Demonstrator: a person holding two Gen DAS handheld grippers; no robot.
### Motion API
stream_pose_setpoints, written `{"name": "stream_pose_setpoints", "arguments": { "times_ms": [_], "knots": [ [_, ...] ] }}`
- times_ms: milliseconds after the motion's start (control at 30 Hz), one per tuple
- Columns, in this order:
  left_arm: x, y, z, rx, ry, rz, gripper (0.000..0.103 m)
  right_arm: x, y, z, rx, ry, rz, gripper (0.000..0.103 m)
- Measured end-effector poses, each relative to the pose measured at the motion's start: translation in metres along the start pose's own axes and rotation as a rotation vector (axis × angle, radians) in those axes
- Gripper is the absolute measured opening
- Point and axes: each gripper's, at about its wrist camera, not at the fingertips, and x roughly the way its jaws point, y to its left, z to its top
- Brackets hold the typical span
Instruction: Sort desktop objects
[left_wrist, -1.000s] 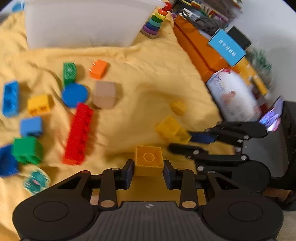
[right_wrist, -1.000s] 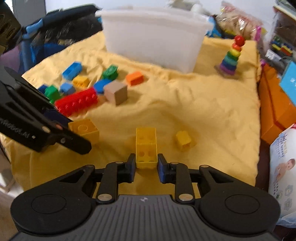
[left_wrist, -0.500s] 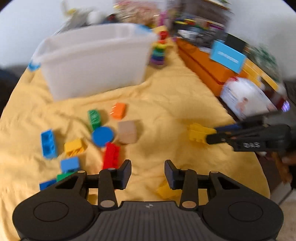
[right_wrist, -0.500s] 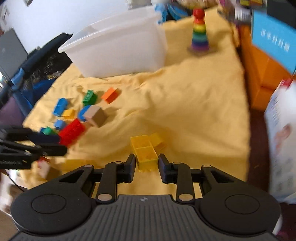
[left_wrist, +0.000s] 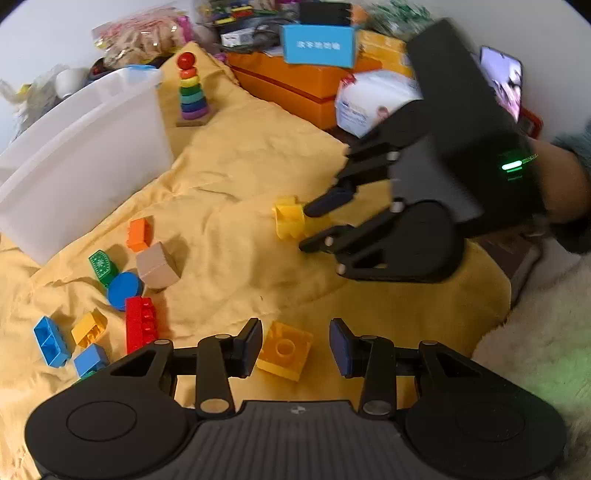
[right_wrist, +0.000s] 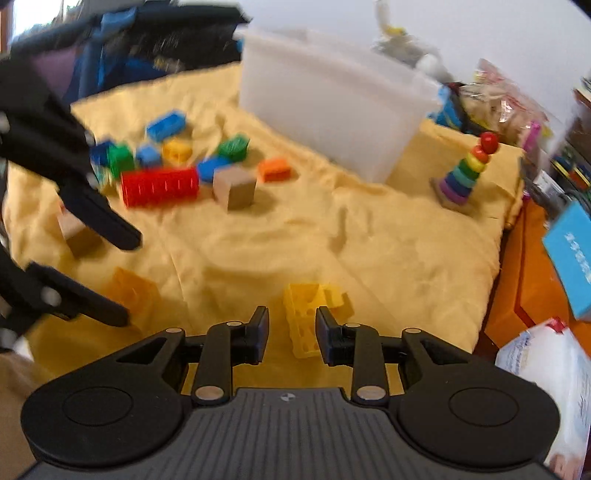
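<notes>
Left claw (left_wrist: 295, 347): jaws apart, a square yellow brick (left_wrist: 284, 350) lying between them on the yellow cloth (left_wrist: 240, 166) near the worktop's front edge, no pad pressing on it. Right claw (right_wrist: 291, 334): jaws closing, a long yellow brick (right_wrist: 303, 325) between them, pads not visibly touching it. Loose bricks, including a red brick (right_wrist: 159, 185), sit toward the left edge before the white bin (right_wrist: 332, 110).
</notes>
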Motion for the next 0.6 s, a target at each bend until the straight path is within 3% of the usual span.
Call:
{"name": "stream_pose_setpoints", "arguments": {
  "times_ms": [67, 100, 167, 267, 333, 400, 500, 600],
  "knots": [
    [0.001, -0.002, 0.000, 0.012, 0.005, -0.010, 0.044, 0.007, 0.002, -0.003, -0.021, 0.010, -0.031, 0.026],
    [0.001, -0.003, -0.001, 0.012, 0.005, -0.015, 0.044, 0.008, 0.000, -0.004, -0.007, 0.009, -0.036, 0.019],
    [0.004, -0.001, -0.001, 0.004, 0.011, -0.026, 0.044, -0.001, -0.009, -0.002, 0.073, 0.015, 0.028, 0.019],
    [0.016, 0.002, -0.005, -0.003, 0.040, -0.029, 0.044, -0.014, -0.040, -0.004, 0.373, 0.033, 0.291, 0.019],
    [0.027, 0.003, -0.011, 0.021, 0.049, 0.030, 0.043, -0.009, -0.060, -0.012, 0.586, 0.074, 0.481, 0.019],
    [0.032, 0.009, -0.011, 0.010, 0.043, 0.057, 0.030, 0.005, -0.071, -0.024, 0.750, 0.128, 0.585, 0.019],
    [0.031, 0.058, -0.017, -0.329, 0.001, -0.134, 0.029, 0.030, -0.079, -0.045, 0.954, 0.227, 0.724, 0.019],
    [0.028, 0.096, -0.038, -0.643, -0.075, -0.330, 0.029, 0.029, -0.079, -0.055, 1.003, 0.204, 0.722, 0.023]
  ]
}}
